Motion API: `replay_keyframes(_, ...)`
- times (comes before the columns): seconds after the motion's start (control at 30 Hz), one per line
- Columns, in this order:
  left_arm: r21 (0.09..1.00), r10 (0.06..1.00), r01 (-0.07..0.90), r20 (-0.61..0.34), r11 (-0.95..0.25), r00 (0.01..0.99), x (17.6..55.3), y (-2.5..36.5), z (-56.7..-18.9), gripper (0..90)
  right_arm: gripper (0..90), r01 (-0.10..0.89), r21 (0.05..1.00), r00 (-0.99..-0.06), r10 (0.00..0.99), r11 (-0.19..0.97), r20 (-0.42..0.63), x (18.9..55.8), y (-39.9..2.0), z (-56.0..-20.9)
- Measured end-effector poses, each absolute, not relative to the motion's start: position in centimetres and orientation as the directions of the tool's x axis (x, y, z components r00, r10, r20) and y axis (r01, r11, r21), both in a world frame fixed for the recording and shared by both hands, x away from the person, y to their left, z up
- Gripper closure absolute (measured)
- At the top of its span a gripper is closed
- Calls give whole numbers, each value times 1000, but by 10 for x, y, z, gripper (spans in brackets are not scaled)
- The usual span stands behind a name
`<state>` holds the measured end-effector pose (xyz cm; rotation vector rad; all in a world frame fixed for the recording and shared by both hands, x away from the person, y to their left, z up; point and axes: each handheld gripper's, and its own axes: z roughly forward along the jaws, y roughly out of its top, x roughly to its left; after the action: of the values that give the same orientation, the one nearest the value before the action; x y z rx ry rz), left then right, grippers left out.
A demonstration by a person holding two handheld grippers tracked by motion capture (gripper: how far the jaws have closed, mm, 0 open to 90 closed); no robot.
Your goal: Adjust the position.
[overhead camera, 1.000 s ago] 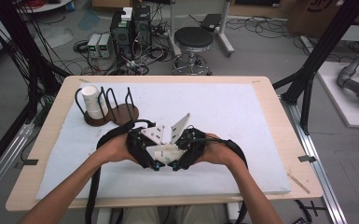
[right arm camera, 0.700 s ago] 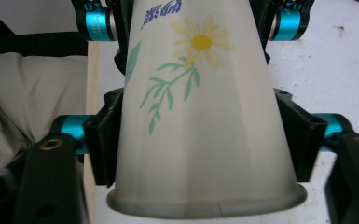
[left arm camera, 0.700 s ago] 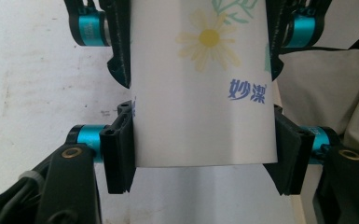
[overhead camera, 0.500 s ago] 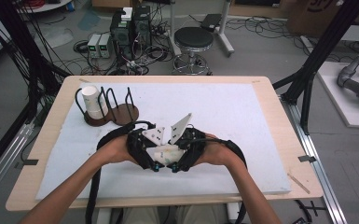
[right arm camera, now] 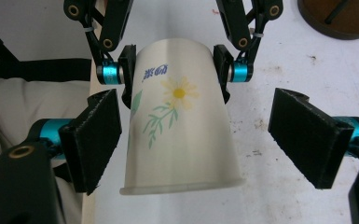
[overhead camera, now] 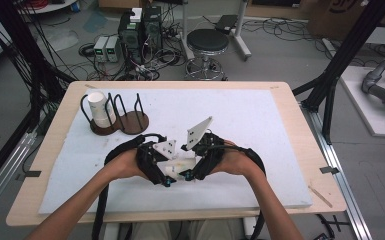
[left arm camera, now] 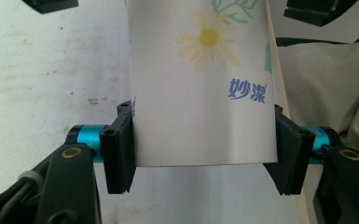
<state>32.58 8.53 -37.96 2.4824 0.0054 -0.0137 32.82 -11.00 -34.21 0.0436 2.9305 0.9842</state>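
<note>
Item: white paper cup printed with a yellow daisy, green sprigs and blue lettering [right arm camera: 179,121]. It is lying on its side between the two grippers, over the near middle of the white padded table cover [overhead camera: 260,115]. Its narrow base is pointing toward the left gripper, and its rolled rim is facing the right gripper.

Left gripper [left arm camera: 204,149]: its black jaws are pressing on both sides of the cup near its base, gripping it. In the right gripper view the same gripper [right arm camera: 175,74] is reaching in from the top, with its pads clamping the cup's narrow end.

Right gripper [right arm camera: 196,140]: its jaws have just been opening and are standing wide apart. The cup's rim end is lying between them, the pads clear of its wall on both sides.

High view: both hands are meeting close together at the table's near edge, left gripper [overhead camera: 162,162] and right gripper [overhead camera: 200,157] facing each other.

Further stock: a dark brown round wooden base with black wire hoops [overhead camera: 130,120] is standing at the far left of the cover, well apart from the hands. A second white paper cup [overhead camera: 99,107] is sitting in its left section. A light wooden table [overhead camera: 300,115] is bearing the cover.
</note>
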Motion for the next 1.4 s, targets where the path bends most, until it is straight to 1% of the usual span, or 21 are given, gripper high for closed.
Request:
replay_keyframes(0.1, 657, 24, 28, -15, -754, 1000, 326, 92, -380, 357, 176, 9, 621, -998, 48, 784, -46, 328, -113, -340)
replay_keyframes(0.2, 697, 36, 35, -14, -716, 999, 326, 100, -381, 357, 176, 15, 656, -997, 56, 755, -43, 327, -119, -337)
replay_keyframes(0.23, 713, 47, 33, 0, -701, 999, 325, 103, -381, 357, 177, 20, 669, -997, 62, 743, -39, 327, -122, -337)
replay_keyframes(0.33, 760, 61, 45, -7, -649, 998, 325, 111, -382, 357, 176, 31, 706, -996, 77, 708, -34, 327, -130, -336)
replay_keyframes(0.53, 812, 79, 39, 9, -582, 997, 322, 123, -388, 356, 176, 60, 785, -993, 117, 616, -15, 327, -148, -339)
replay_keyframes(0.67, 857, 105, 54, 0, -513, 994, 321, 131, -395, 356, 176, 72, 824, -990, 138, 562, -8, 325, -158, -345)
replay_keyframes(0.83, 925, 137, 85, -36, -371, 990, 319, 138, -402, 356, 177, 90, 856, -988, 156, 509, 12, 323, -166, -353)
replay_keyframes(0.93, 951, 143, 100, -60, -293, 988, 319, 142, -406, 356, 177, 103, 874, -986, 162, 474, 29, 323, -169, -358)
replay_keyframes(1.03, 962, 147, 102, -66, -252, 987, 319, 144, -408, 356, 177, 118, 887, -985, 169, 446, 46, 322, -170, -364)
replay_keyframes(1.4, 978, 141, 102, -76, -184, 987, 319, 144, -410, 356, 177, 158, 917, -981, 167, 366, 102, 321, -174, -379)
